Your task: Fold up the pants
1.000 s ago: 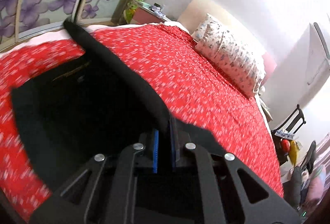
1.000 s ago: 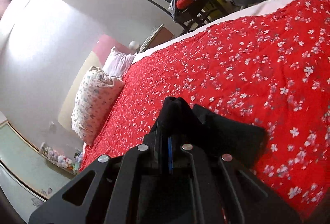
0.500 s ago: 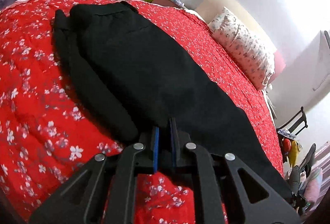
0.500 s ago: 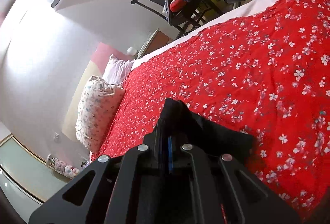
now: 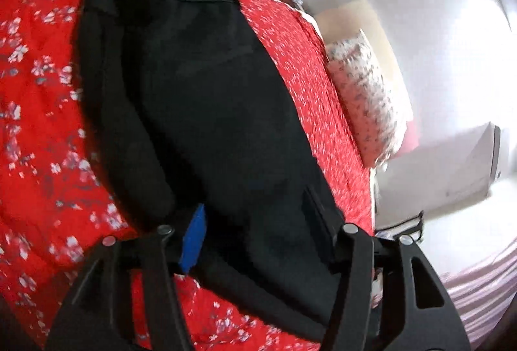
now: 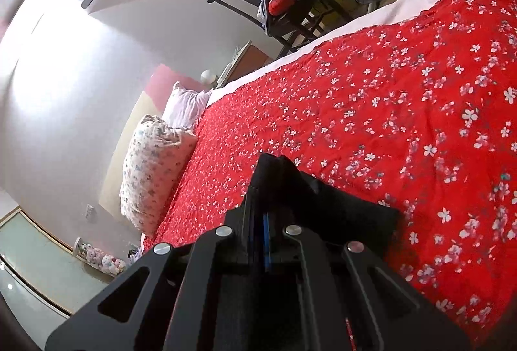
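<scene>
Left wrist view shows the black pants [image 5: 206, 112] lying lengthwise on the red flowered bedspread [image 5: 38, 157], one leg laid over the other, with the waistband at the far end near the wardrobe doors. A second ago the cloth hung lifted and draped from the left gripper [image 5: 258, 231]; now it lies flat, and the jaws have just been opening. They stand apart with the near edge of the pants between them, the blue pad [image 5: 194, 241] clear of the cloth, so the fabric looks let go, though blur makes the contact on the far finger hard to judge.

Right wrist view shows the right gripper [image 6: 266, 221] unchanged from a second ago: its jaws are closed on a bunched peak of black fabric at the other end of the pants, raised a little off the bedspread.

By the look of it, the leg-over-leg fold is laid down on the left side; the right end is not yet released, and the crosswise fold appears to remain. A flowered pillow [image 5: 365, 105] lies well apart at the head of the bed.
</scene>
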A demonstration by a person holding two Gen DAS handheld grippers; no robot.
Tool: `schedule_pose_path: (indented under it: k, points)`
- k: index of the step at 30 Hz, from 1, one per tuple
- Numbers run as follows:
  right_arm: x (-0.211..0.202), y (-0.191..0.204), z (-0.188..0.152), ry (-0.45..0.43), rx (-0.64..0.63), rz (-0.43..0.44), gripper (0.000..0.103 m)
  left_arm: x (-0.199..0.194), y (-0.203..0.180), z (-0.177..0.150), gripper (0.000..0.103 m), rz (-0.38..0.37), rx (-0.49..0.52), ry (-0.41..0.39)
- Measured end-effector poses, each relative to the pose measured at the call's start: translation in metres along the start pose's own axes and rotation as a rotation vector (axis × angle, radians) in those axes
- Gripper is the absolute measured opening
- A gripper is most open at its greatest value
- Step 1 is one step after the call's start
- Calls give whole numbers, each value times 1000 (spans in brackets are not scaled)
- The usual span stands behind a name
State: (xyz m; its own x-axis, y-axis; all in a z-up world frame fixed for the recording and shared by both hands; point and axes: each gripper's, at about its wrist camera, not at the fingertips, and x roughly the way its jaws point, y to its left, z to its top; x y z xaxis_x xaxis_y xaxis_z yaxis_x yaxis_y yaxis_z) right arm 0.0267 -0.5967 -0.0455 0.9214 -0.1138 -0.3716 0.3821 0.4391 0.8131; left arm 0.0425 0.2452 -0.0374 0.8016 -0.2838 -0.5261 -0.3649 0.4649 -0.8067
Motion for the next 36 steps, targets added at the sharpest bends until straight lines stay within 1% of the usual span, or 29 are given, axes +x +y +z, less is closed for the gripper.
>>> schedule_pose_path:
  k: [3,5,6,7,8,10,12,14,15,17,18,19,21,22,23,24,25,27,28,30,31,32,33,34,35,36]
  points:
    - [2,-1,0,5,4,0,4,-8,11,15,54,11,-71,-49]
    - [3,-4,1,9,12,6,4,-11,18,27,47,39,-99,-86]
    - [3,-4,1,11,16,10,4,-10,19,31,37,59,-98,-90]
    - [3,-5,1,12,19,12,4,-10,18,35,19,89,-90,-94]
    - [4,-6,1,13,19,17,4,-10,16,37,9,117,-75,-100]
    - [3,-5,2,16,17,36,4,-16,6,39,7,129,-16,-114]
    - [1,-2,5,16,18,83,4,-28,-8,35,6,126,58,-142]
    - [-3,2,7,10,7,128,4,-42,-16,30,6,108,99,-170]
    - [-4,3,8,7,-10,127,4,-48,-16,27,6,103,104,-179]
    - [-3,0,10,11,-21,78,4,-56,-13,26,6,101,100,-196]
    - [0,-6,10,26,-1,47,4,-58,-6,25,6,116,91,-208]
    - [5,-15,10,49,36,15,4,-58,-1,24,6,127,85,-212]
    - [14,-39,8,108,131,-43,4,-51,16,24,6,178,47,-190]
    - [17,-49,6,128,179,-50,4,-47,22,26,6,192,28,-182]
    - [17,-54,3,136,210,-44,4,-45,25,26,6,196,20,-184]
    - [16,-59,4,137,252,-9,4,-47,24,25,6,199,27,-197]
    - [13,-58,5,132,265,31,4,-50,20,24,6,198,45,-214]
    - [4,-47,10,110,239,112,4,-57,7,23,6,205,107,-265]
    - [0,-39,12,93,188,125,4,-57,3,23,6,213,124,-276]
    - [1,-33,11,91,74,10,4,-52,8,24,6,242,115,-258]
    - [8,-41,8,123,78,-48,4,-48,14,24,6,259,95,-237]
    - [14,-51,5,157,114,-91,4,-44,20,24,7,265,74,-220]
    - [17,-59,3,179,143,-109,4,-42,25,24,7,260,59,-214]
    - [19,-66,2,194,169,-107,4,-43,24,24,9,258,64,-219]
    - [17,-66,3,199,170,-105,4,-43,23,23,10,268,76,-222]
    - [15,-62,4,206,144,-127,4,-43,19,21,12,288,105,-229]
